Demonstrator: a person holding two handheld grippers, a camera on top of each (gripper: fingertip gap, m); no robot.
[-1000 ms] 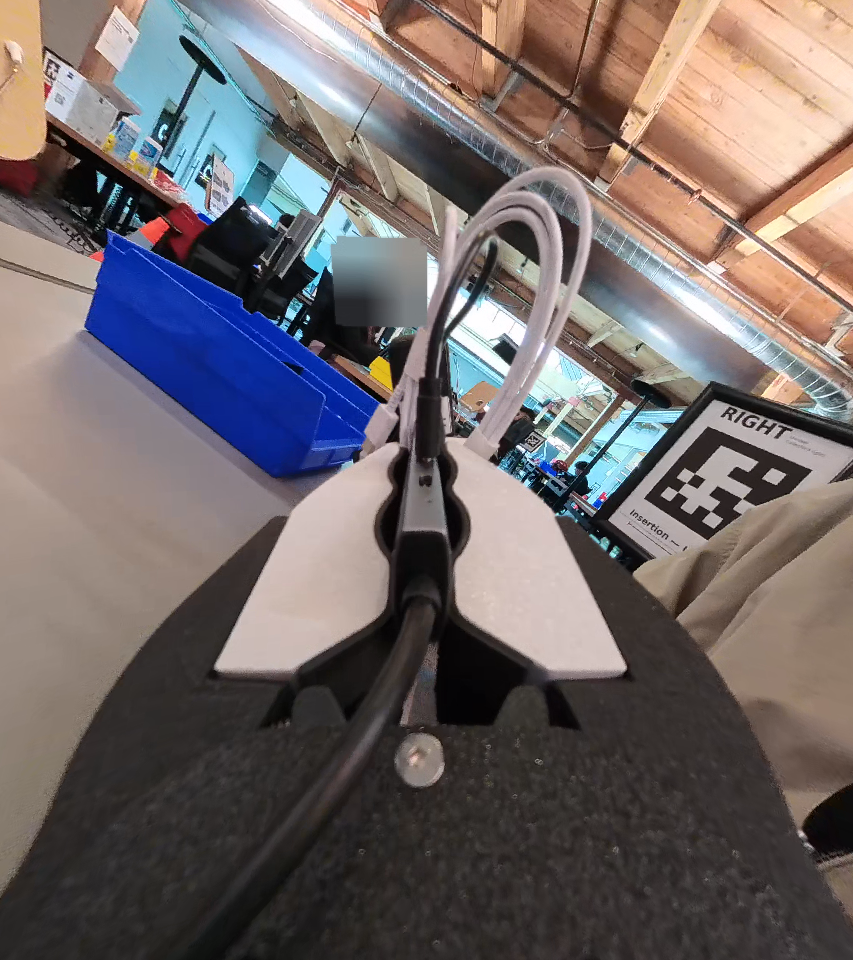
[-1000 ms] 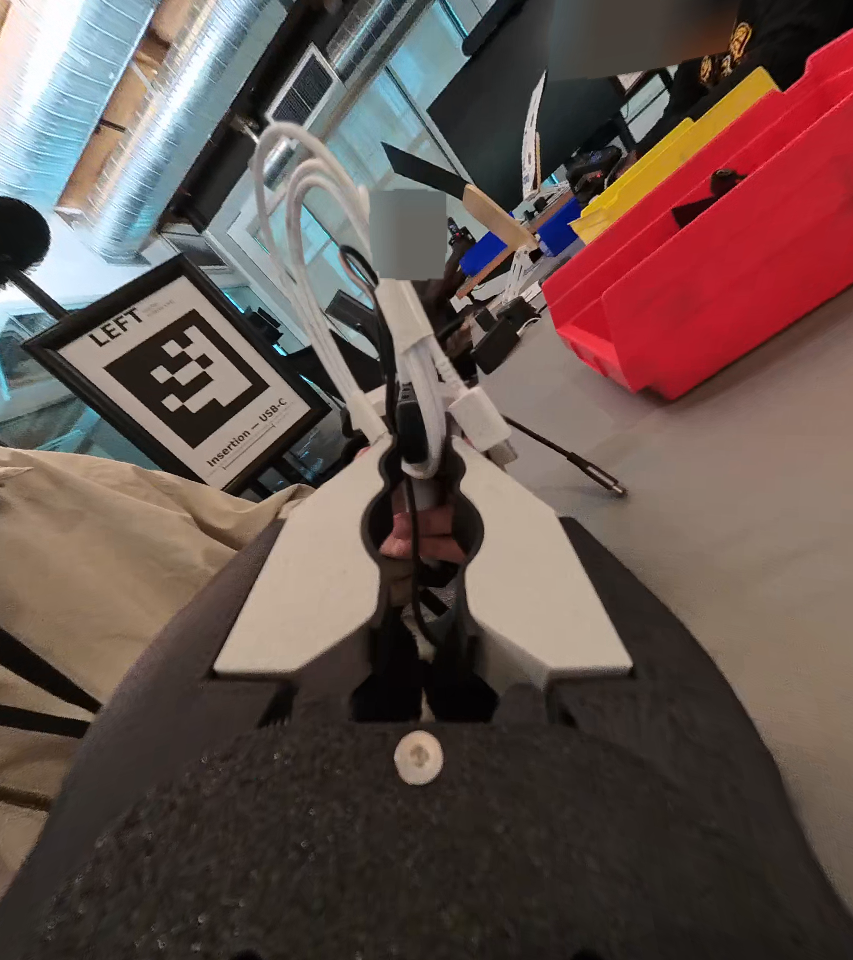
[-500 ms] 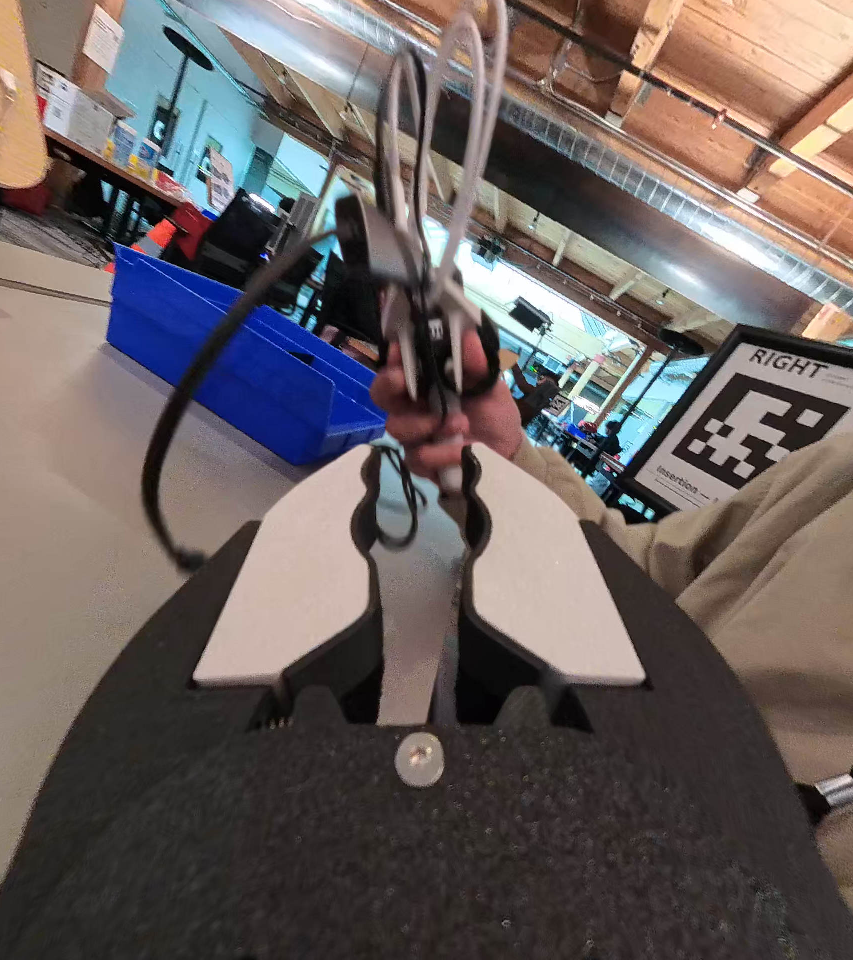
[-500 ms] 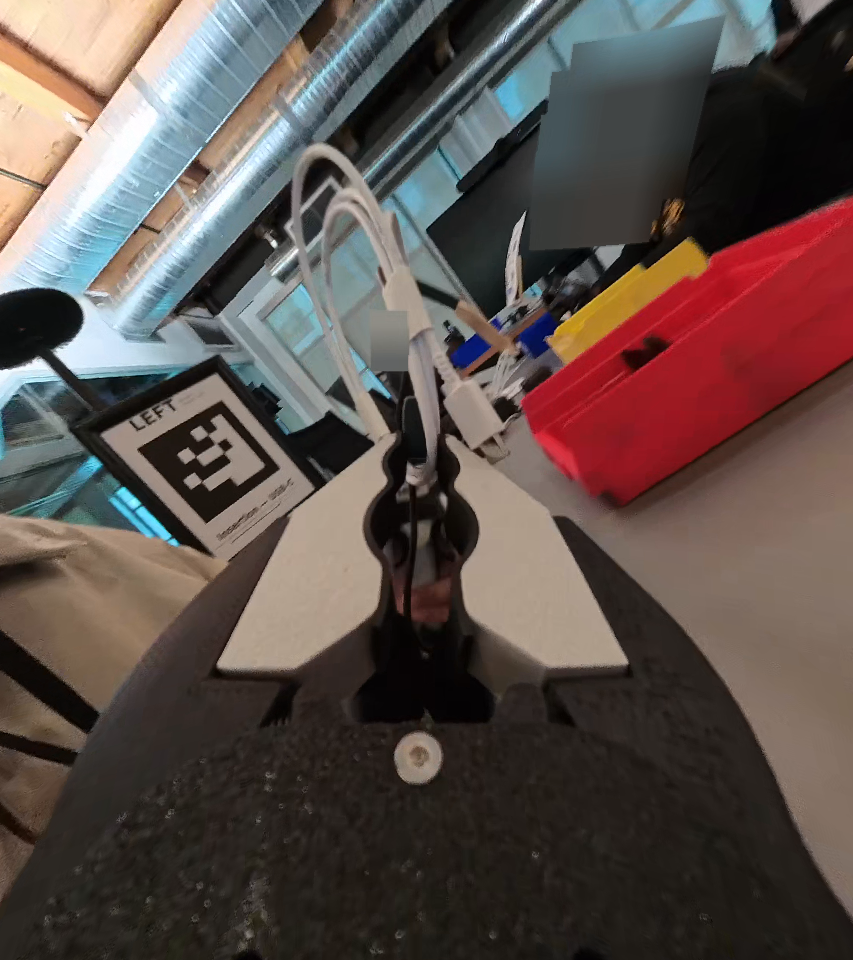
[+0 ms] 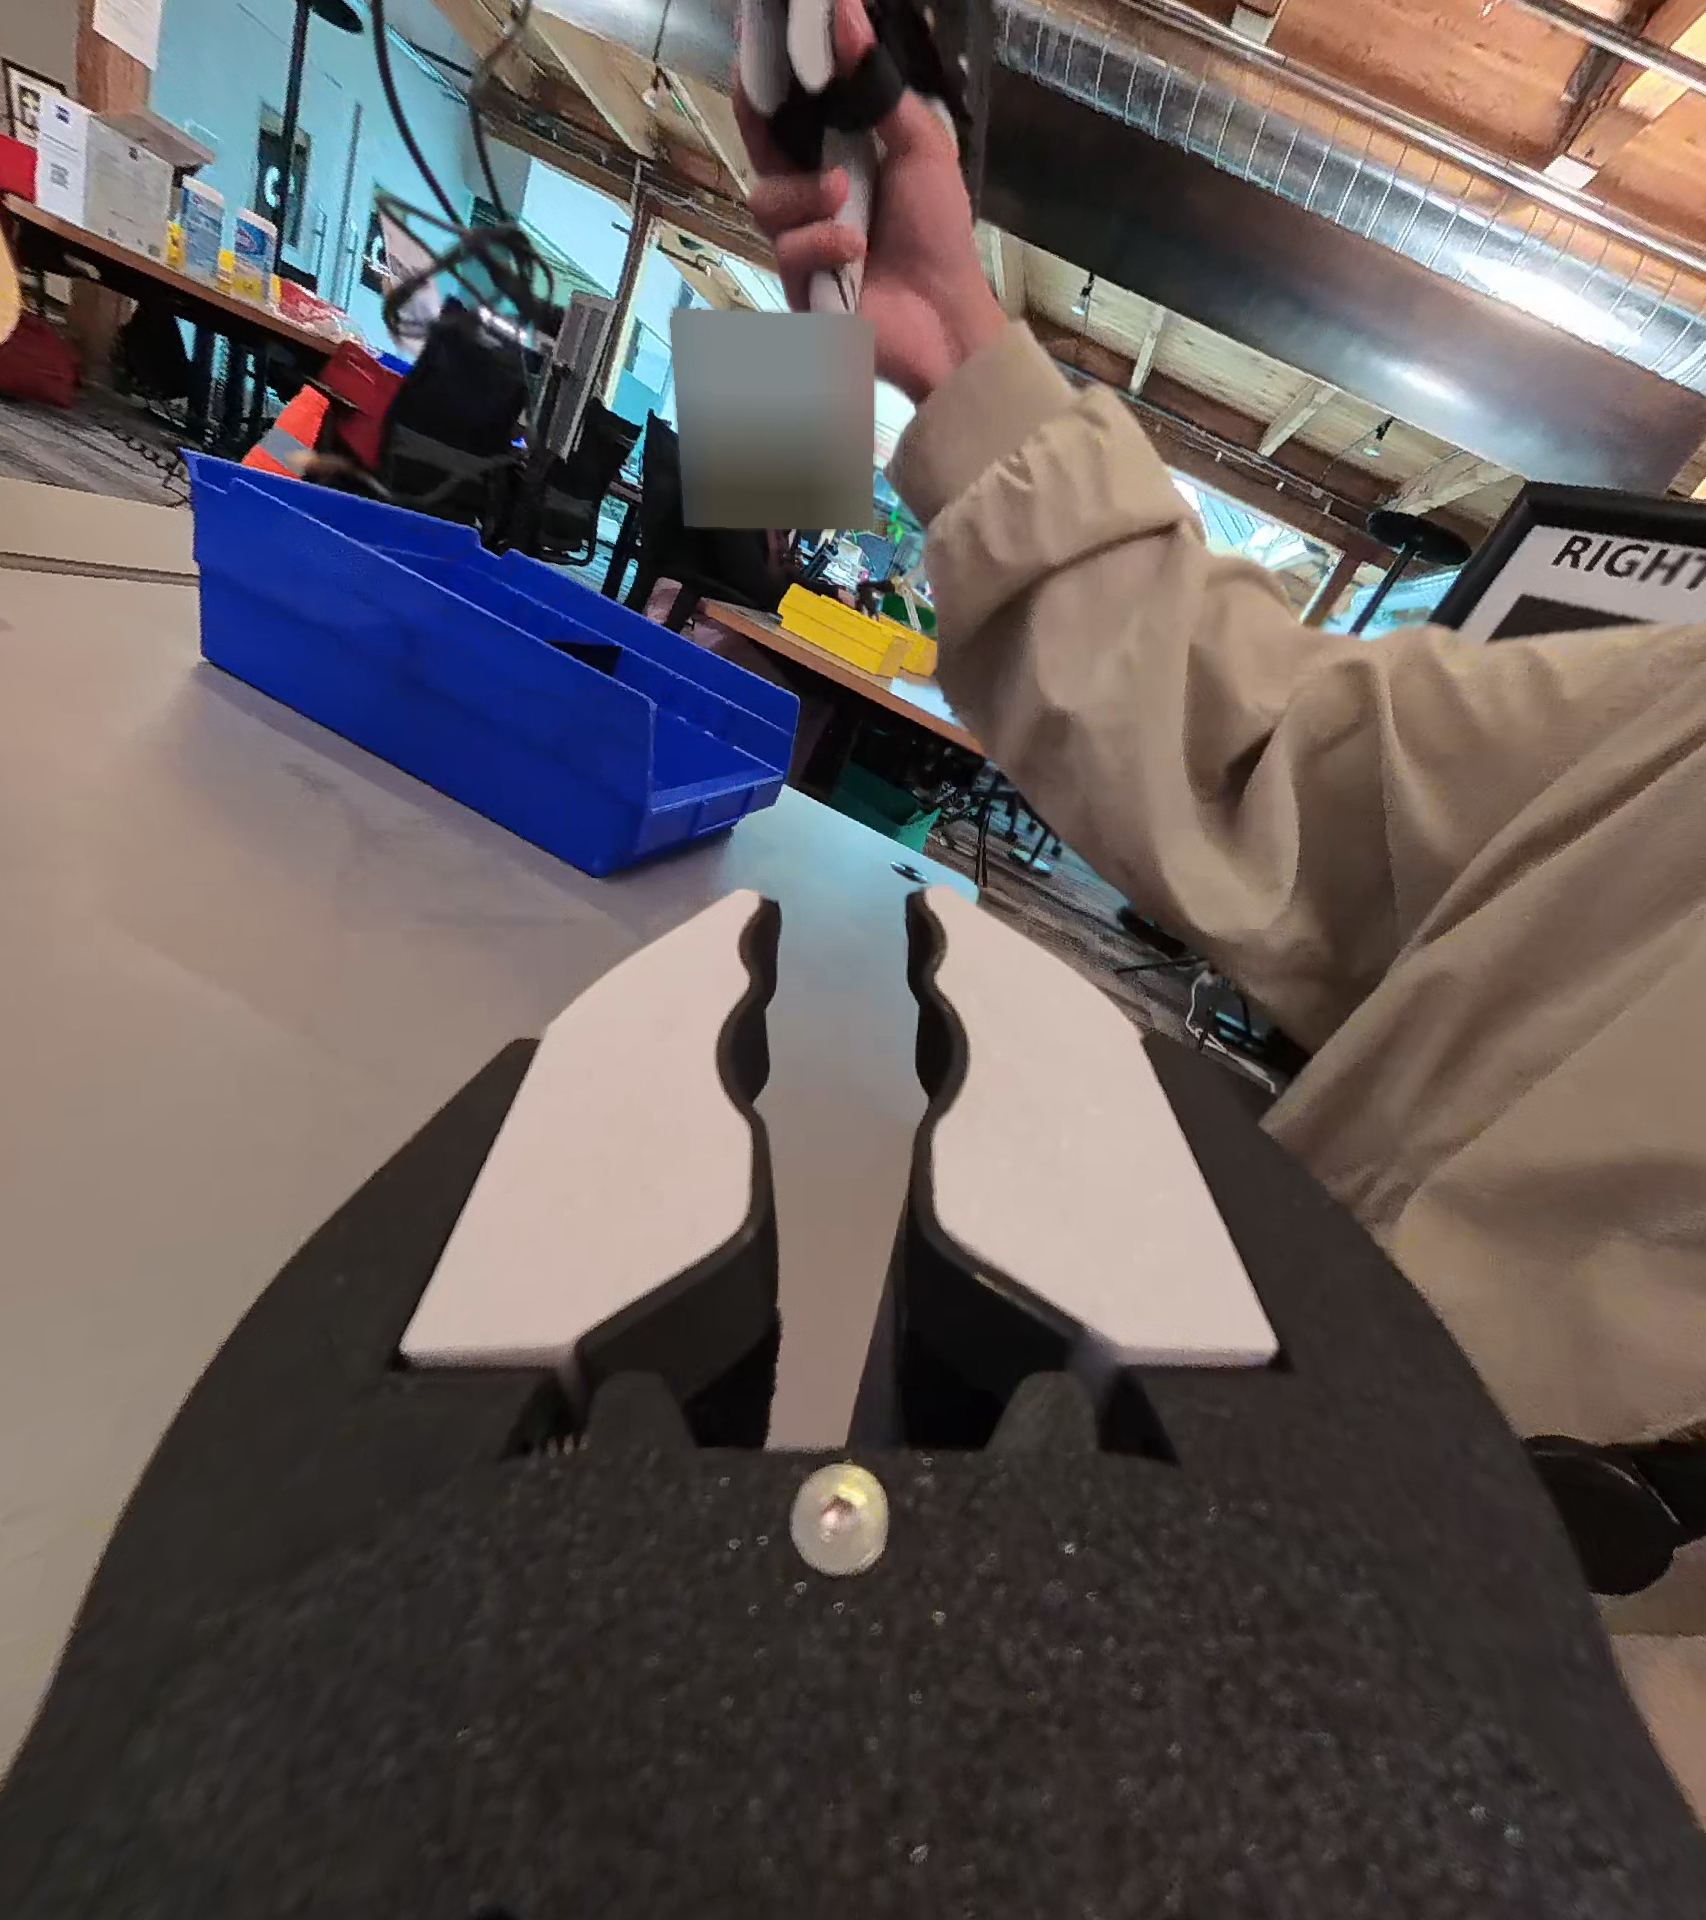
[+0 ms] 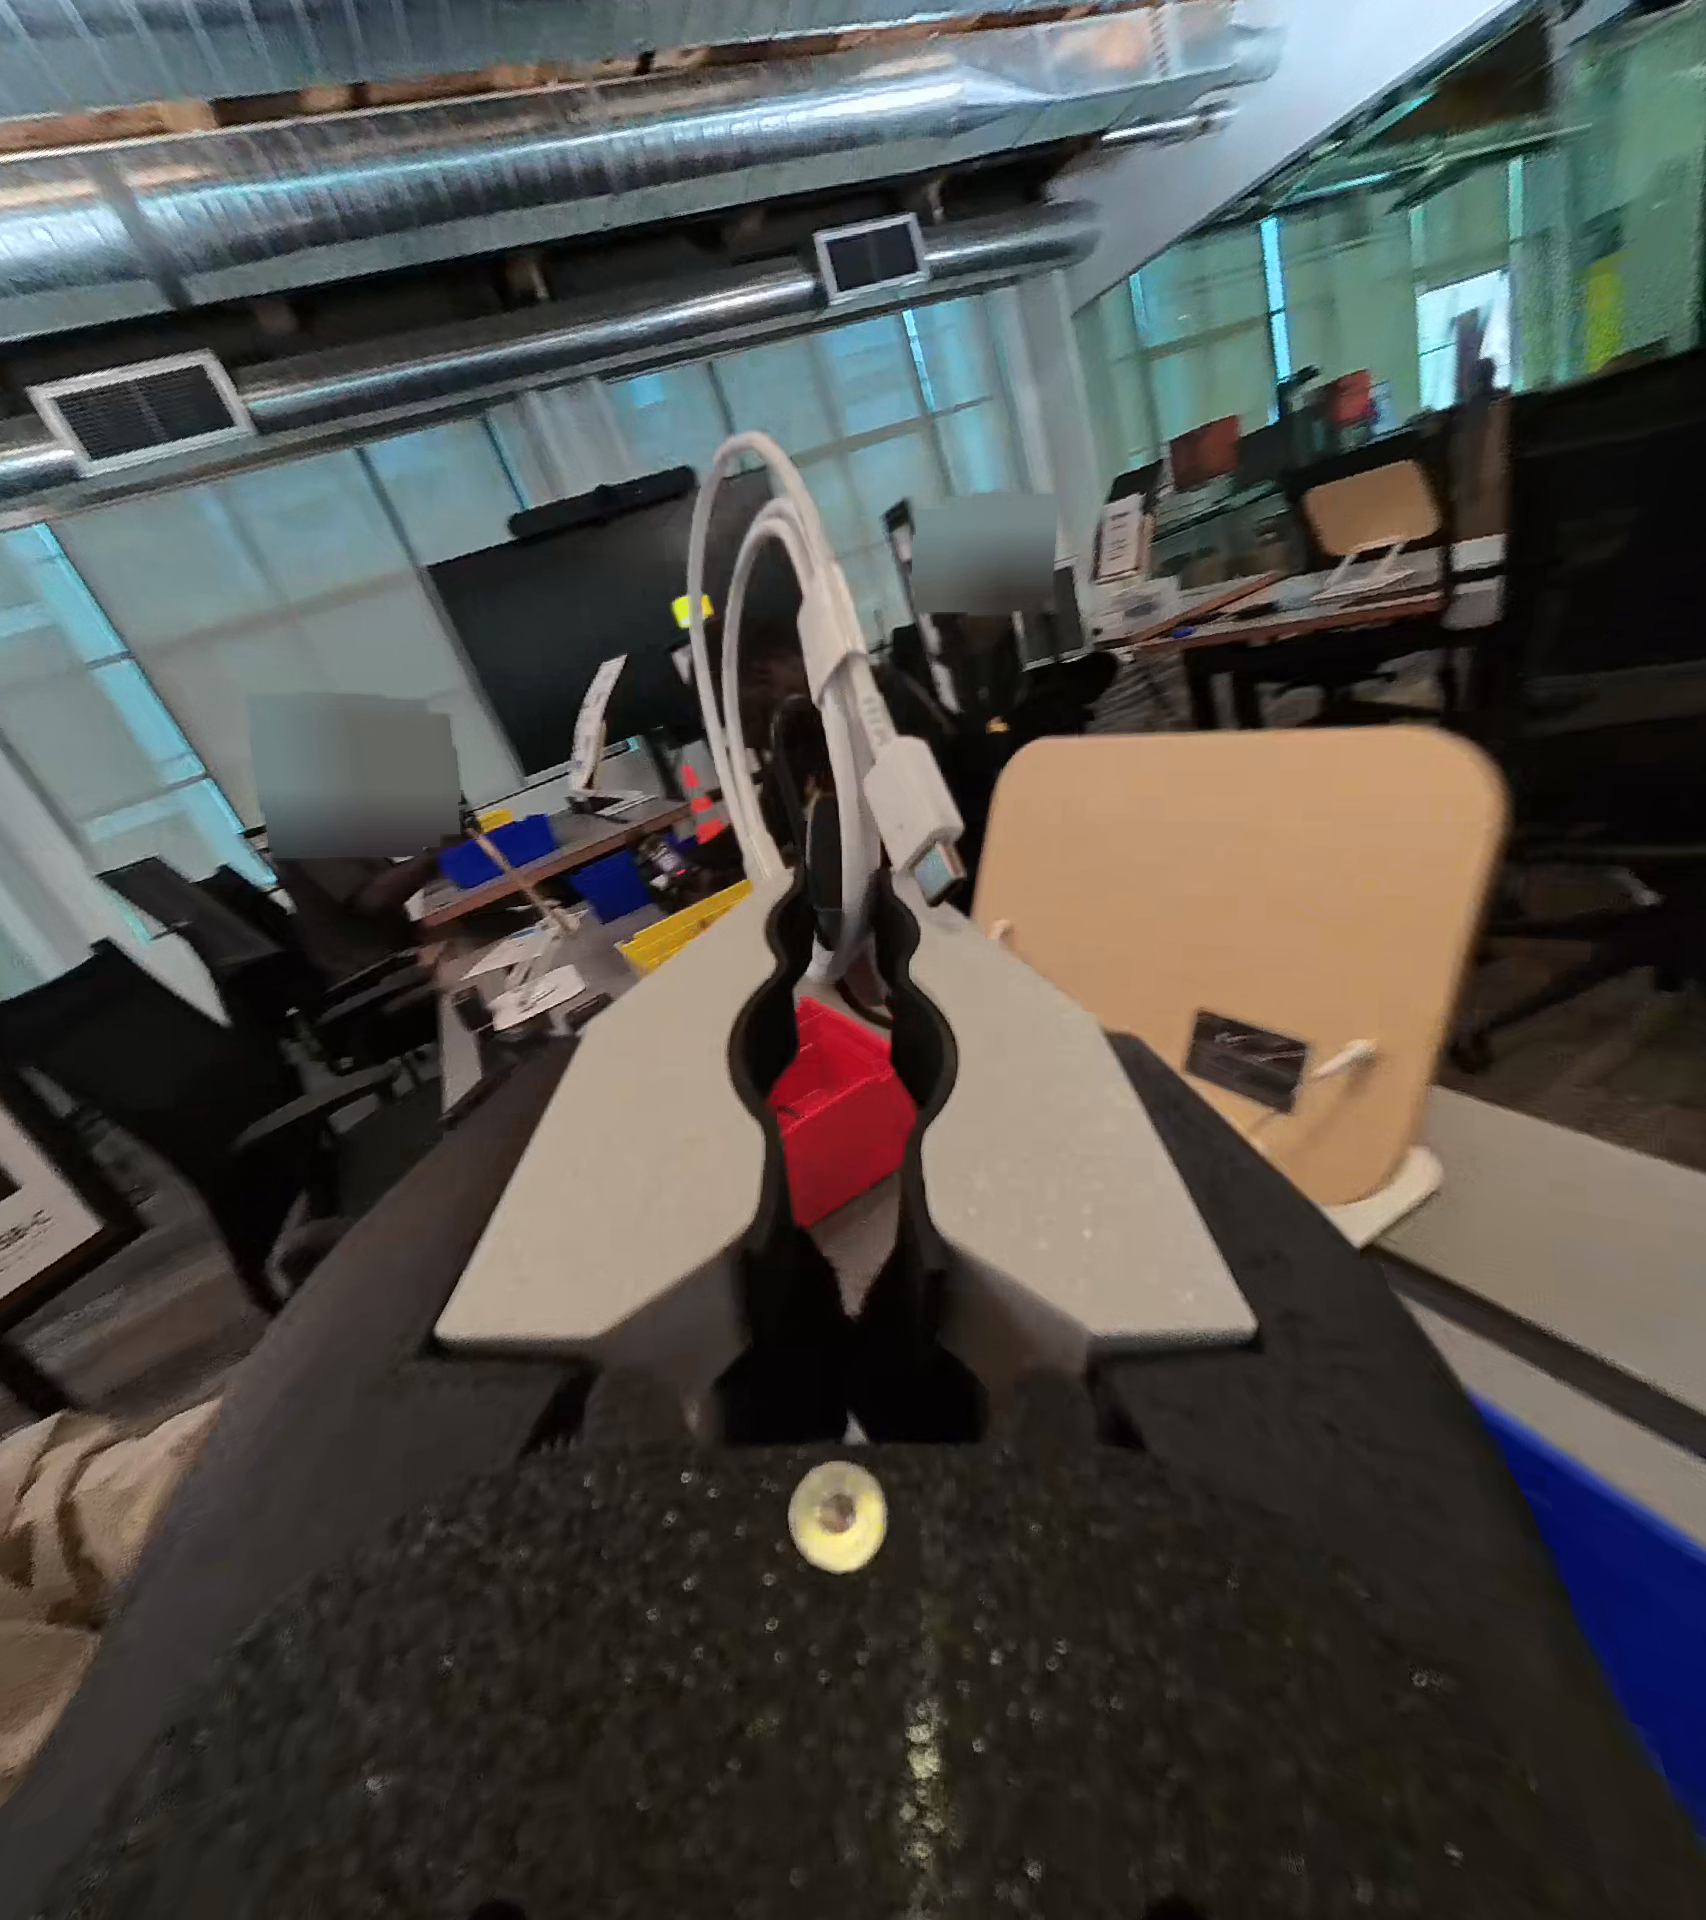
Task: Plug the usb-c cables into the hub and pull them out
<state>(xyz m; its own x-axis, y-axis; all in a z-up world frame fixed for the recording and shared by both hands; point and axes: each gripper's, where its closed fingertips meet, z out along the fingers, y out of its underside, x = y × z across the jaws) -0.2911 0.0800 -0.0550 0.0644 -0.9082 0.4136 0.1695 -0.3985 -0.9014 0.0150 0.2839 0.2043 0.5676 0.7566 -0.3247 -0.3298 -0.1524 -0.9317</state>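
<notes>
My left gripper (image 5: 841, 914) is open and empty, low over the grey table (image 5: 153, 987). Above it, at the top edge, a person's hand (image 5: 870, 239) in a beige sleeve (image 5: 1244, 748) holds a bundle of white and black cables (image 5: 818, 62). In the right wrist view my right gripper (image 6: 841, 914) is shut on looped white usb-c cables (image 6: 724, 665), held up in the air. One white plug (image 6: 916, 821) hangs free just right of the tips. A dark piece (image 6: 825, 868) sits with the cables between the tips; I cannot tell whether it is the hub.
A blue bin (image 5: 475, 675) stands on the table ahead left, and also shows in the right wrist view (image 6: 1680, 1683). A red bin (image 6: 838, 1101) shows through the right gripper's gap. A tan board (image 6: 1244, 956) stands right of it. A framed sign (image 5: 1649, 571) stands at far right. Spacing between my two grippers at the tips: around 45 centimetres.
My left gripper has opened and let go of the black cable. The bundle has risen up and away from it. The right gripper's view has swung round with the white cables in it.
</notes>
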